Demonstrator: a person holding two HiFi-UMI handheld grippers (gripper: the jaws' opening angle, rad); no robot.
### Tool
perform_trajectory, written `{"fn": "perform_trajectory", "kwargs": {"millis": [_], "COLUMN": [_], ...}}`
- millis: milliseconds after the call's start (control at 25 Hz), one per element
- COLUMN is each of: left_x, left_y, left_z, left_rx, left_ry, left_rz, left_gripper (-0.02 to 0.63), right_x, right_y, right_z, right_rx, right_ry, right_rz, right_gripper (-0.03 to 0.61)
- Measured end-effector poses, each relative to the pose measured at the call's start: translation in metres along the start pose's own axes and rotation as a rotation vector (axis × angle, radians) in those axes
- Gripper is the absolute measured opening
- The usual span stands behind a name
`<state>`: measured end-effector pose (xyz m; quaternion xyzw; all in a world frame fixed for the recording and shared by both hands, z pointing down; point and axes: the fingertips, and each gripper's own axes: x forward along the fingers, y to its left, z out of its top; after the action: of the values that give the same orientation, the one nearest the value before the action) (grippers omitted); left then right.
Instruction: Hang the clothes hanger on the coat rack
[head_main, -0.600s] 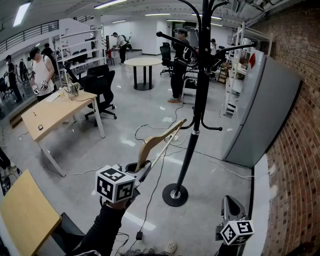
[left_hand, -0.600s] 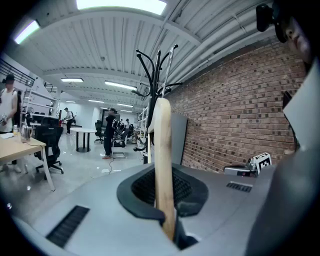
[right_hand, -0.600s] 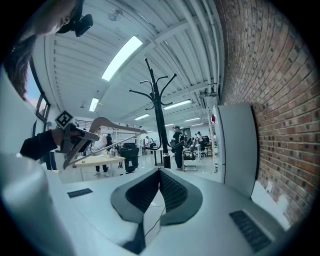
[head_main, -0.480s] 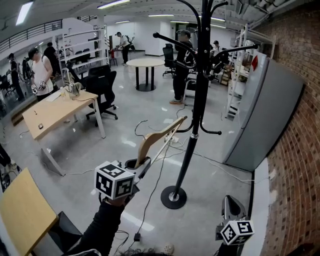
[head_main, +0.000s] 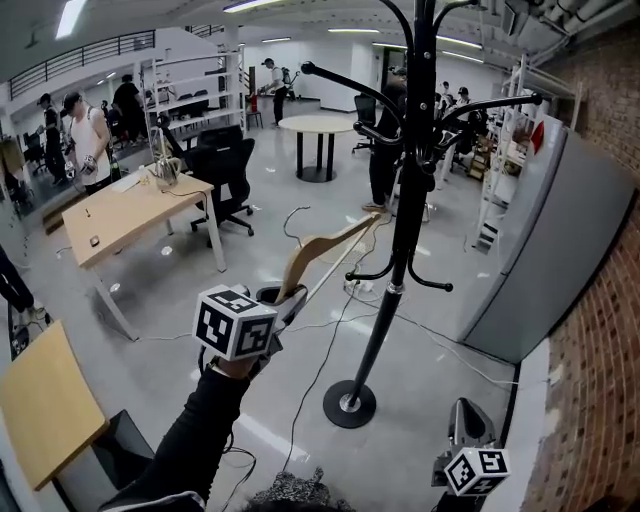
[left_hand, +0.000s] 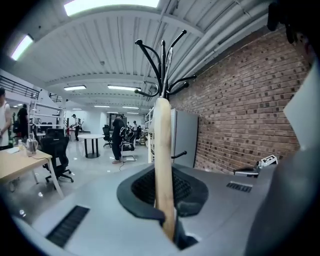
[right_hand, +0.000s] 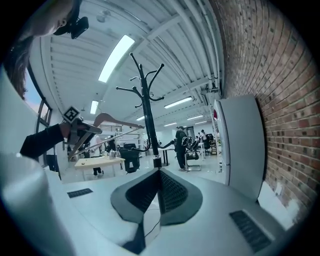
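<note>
Left gripper (head_main: 285, 299) pinches the wooden clothes hanger (head_main: 322, 249) beside the coat rack (head_main: 405, 225); right gripper (head_main: 460, 410), jaws pressed together, sits lower.

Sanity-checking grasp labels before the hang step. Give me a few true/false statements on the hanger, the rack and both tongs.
1. The left tongs are shut on the wooden hanger. True.
2. The hanger hangs on a hook of the coat rack. False: it is held in the air left of the rack, on no hook.
3. The right tongs grip a second hanger. False: they are shut and empty.
4. The coat rack has a round base. True.
</note>
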<state>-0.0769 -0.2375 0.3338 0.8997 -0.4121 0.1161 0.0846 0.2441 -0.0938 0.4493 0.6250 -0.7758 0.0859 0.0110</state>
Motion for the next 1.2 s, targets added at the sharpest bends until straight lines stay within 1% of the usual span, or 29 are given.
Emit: {"fn": "perform_trajectory", "kwargs": {"millis": [80, 200, 320, 520, 680, 840, 1000, 1200], "left_x": [0.012, 0.03, 0.052, 0.093, 0.117, 0.141, 0.168, 0.203], "left_y": [0.007, 0.015, 0.026, 0.046, 0.058, 0.057, 0.054, 0.054], "left_z": [0.006, 0.015, 0.022, 0.049, 0.07, 0.095, 0.122, 0.127], "left_rx": [0.005, 0.012, -0.009, 0.019, 0.02, 0.039, 0.067, 0.061], "left_ry": [0.008, 0.009, 0.007, 0.022, 0.019, 0.006, -0.013, 0.001], "left_rz": [0.005, -0.009, -0.04, -0.078, -0.098, -0.135, -0.172, -0.199], "left_gripper": [0.006, 0.006, 0.006, 0.006, 0.006, 0.006, 0.006, 0.006], "right_x": [0.008, 0.021, 0.034, 0.065, 0.086, 0.099, 0.101, 0.092], "right_y": [-0.007, -0.018, -0.028, -0.044, -0.048, -0.053, -0.063, -0.079], "right_z": [0.001, 0.004, 0.006, 0.019, 0.019, 0.02, 0.022, 0.019], "right_rx": [-0.001, 0.0, 0.007, 0.006, 0.012, 0.015, 0.025, 0.045], "right_ry": [0.005, 0.007, 0.009, -0.012, -0.008, -0.005, -0.014, -0.022], "right_rz": [0.001, -0.017, -0.038, -0.082, -0.094, -0.109, -0.147, -0.207], "right_gripper": [0.008, 0.008, 0.008, 0.008, 0.008, 0.008, 0.008, 0.008]}}
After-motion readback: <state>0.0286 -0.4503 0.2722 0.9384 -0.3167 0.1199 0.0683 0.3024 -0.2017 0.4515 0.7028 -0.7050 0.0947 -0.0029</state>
